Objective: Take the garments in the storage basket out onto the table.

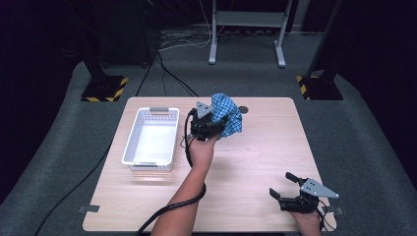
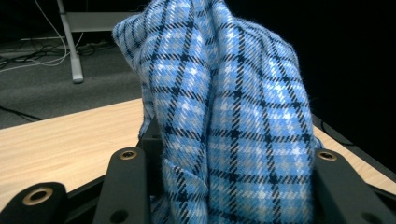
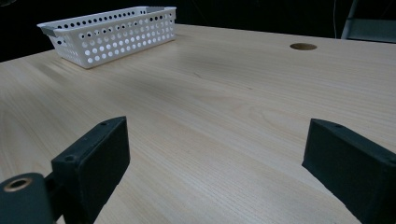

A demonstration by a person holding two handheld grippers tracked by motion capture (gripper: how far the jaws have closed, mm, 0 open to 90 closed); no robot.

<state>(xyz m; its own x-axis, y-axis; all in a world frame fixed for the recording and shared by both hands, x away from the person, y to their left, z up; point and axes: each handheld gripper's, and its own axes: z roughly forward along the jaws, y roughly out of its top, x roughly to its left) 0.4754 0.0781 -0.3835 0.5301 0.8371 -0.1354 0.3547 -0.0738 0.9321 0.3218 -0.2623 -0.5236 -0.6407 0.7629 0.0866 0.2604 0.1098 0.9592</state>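
Our left gripper (image 1: 220, 127) clamps the blue checked cloth (image 1: 229, 117) above the table (image 1: 255, 162), right of the basket (image 1: 151, 139); our right gripper (image 1: 283, 187) rests with jaws apart.

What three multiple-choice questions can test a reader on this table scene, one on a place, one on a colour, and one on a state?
1. Where does the white perforated basket stand in the high view?
A. left of the left gripper
B. at the near right corner
C. on the floor

2. What colour is the checked cloth?
A. red
B. blue
C. green

3. How is the right gripper?
A. shut on the cloth
B. shut on the basket
C. open and empty

Answers:
1 A, the basket sits on the wooden table to the left of the left gripper.
2 B, blue with dark lines in the left gripper view.
3 C, its jaws stand wide apart over bare wood.
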